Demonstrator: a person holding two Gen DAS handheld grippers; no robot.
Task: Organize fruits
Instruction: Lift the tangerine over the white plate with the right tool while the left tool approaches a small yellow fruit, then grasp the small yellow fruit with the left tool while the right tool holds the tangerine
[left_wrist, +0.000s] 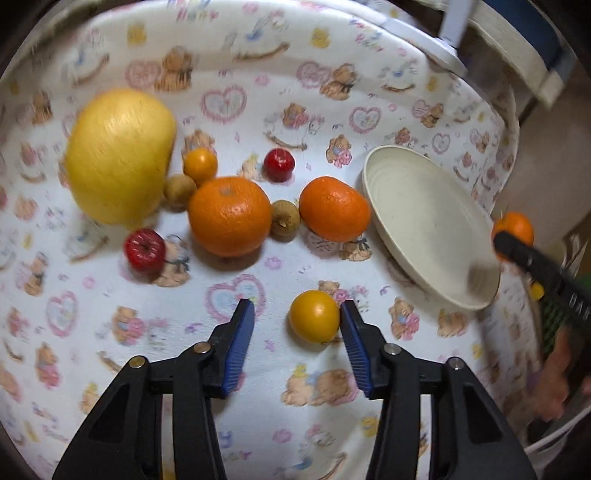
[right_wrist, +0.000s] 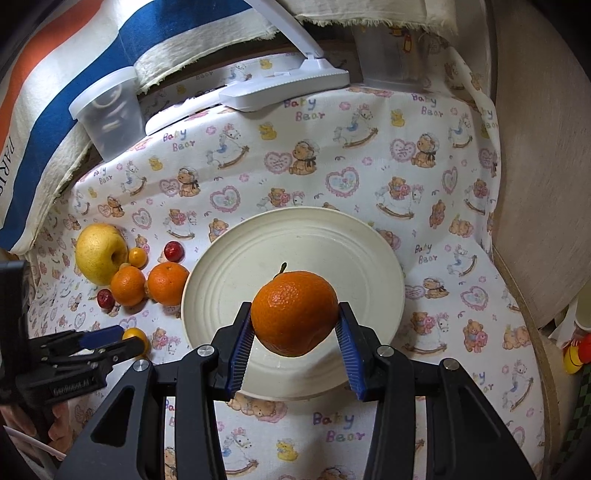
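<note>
Status: early; plate (right_wrist: 369, 258) holds no fruit yet. R gripper (right_wrist: 295, 325): jaws clamped on a mandarin (right_wrist: 293, 312), held above the plate, not yet set down. L gripper (left_wrist: 297, 317): jaws open around a small yellow-orange fruit (left_wrist: 314, 315), right finger touching it, no grip yet. Remaining on desk (right_wrist: 443, 206): pear (left_wrist: 118, 155), two oranges (left_wrist: 229, 216), two red fruits (left_wrist: 144, 250), several small ones. Est. most sorting left.

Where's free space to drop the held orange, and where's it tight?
The cream plate under the right gripper and its orange is bare. Cloth right of the plate is open too. Crowded: the cluster around the yellow apple, left of the plate, and near the left gripper.
</note>
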